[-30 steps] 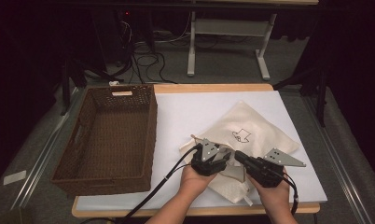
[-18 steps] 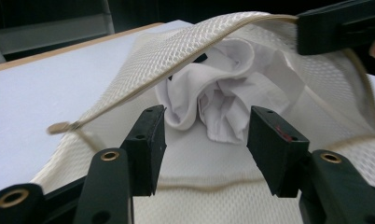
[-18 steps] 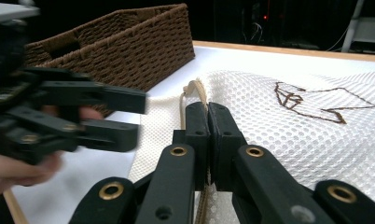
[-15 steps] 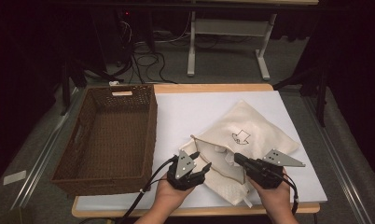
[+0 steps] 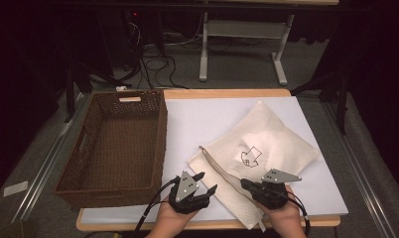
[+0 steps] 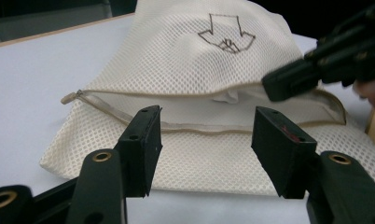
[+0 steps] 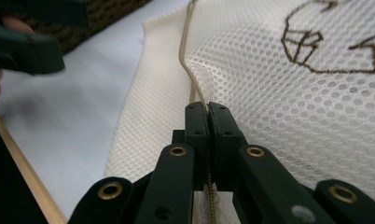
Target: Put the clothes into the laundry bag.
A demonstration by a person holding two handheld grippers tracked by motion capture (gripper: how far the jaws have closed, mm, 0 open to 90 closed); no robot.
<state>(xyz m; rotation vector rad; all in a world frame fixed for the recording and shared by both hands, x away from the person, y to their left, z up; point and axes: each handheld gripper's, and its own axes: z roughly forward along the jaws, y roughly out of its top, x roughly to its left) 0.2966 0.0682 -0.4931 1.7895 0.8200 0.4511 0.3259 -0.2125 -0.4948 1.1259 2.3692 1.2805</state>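
Note:
A cream mesh bag [image 5: 267,144] with a drawn brown emblem lies on the white table cover, right of centre. Its zip mouth [image 6: 199,112] gapes towards the near edge, with something white inside. My right gripper [image 5: 245,184] is shut on the upper zip edge [image 7: 195,84] at the bag's near corner, and the mesh [image 7: 293,93] rises from its pads. My left gripper [image 5: 206,182] stands open just left of the bag, its jaws level with the mouth and nothing between them. In the left gripper view [image 6: 206,140], the right gripper [image 6: 311,65] shows at the upper right.
A dark brown wicker basket [image 5: 113,144] stands along the table's left side, close to my left hand. White cover [image 5: 207,114] lies bare behind the bag. The wooden table edge [image 5: 212,225] runs just under both hands. Cables and a desk frame sit on the floor beyond.
My left gripper has drawn back from the bag's mouth, leftward and towards the near edge. The right gripper has sunk slightly, still clamped on the zip edge.

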